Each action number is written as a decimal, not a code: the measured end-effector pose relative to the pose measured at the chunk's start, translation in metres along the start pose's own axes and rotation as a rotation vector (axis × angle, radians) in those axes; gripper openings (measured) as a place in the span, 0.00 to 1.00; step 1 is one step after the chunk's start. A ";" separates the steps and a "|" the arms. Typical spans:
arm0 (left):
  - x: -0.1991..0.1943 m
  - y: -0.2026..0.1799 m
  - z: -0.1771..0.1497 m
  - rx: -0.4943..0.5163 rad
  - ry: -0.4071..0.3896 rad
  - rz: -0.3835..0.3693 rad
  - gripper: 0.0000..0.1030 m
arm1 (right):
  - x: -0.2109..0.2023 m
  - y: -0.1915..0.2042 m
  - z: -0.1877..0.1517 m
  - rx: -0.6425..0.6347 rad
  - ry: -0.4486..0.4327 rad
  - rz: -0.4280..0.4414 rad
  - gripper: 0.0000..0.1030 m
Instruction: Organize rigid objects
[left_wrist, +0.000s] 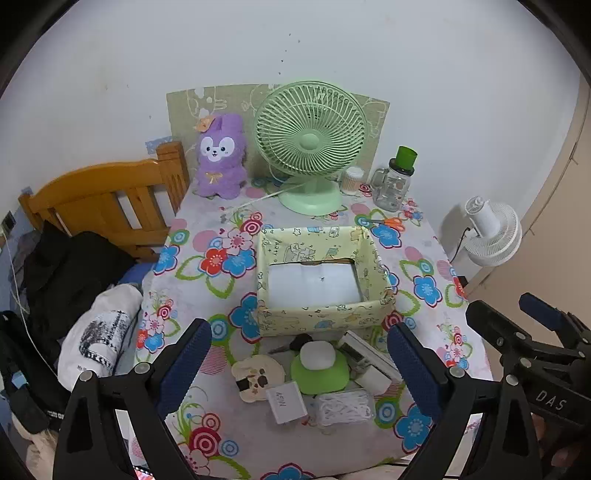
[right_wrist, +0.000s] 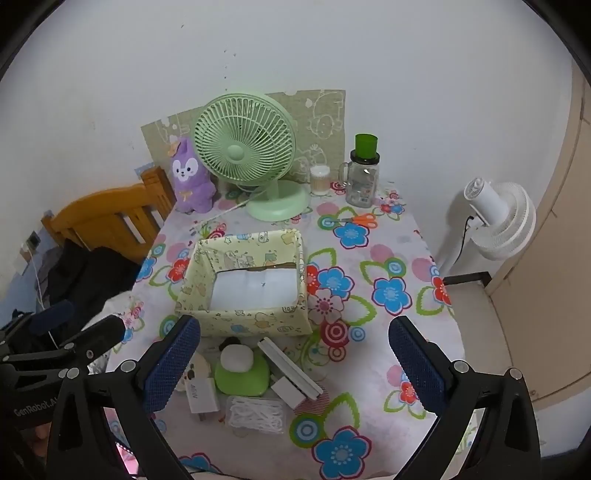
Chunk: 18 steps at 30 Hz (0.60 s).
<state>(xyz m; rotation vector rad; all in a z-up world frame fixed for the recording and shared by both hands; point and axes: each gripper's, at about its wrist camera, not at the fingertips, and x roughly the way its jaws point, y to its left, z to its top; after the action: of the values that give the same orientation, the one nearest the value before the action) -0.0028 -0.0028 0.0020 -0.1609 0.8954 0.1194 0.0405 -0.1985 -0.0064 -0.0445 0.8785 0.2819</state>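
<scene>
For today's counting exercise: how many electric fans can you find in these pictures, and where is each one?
2. The green fan stands at the back of the table, beside the purple plush toy. The white fan stands off the table to its right. None seems hidden.

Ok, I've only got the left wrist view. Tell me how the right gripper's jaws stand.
Observer: In the right wrist view the right gripper is wide open, with nothing between its pads. The small items lie on the table below it.
Operator: Now report what holds the white fan up.
Observer: The white fan sits on a white pole that runs down beside the table toward a dark bar on the floor.
</scene>
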 end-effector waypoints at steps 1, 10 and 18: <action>0.001 -0.001 0.000 0.005 -0.001 0.009 0.94 | 0.000 0.000 0.000 0.001 0.000 0.001 1.00; 0.004 -0.006 -0.002 0.024 0.004 0.045 0.94 | 0.002 -0.001 0.002 -0.025 -0.004 -0.015 1.00; 0.006 -0.008 -0.001 0.024 -0.003 0.046 0.94 | 0.001 0.002 0.000 -0.038 -0.013 -0.033 1.00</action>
<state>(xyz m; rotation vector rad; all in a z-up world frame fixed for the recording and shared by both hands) 0.0014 -0.0104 -0.0028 -0.1177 0.8976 0.1510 0.0407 -0.1966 -0.0071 -0.0923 0.8583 0.2679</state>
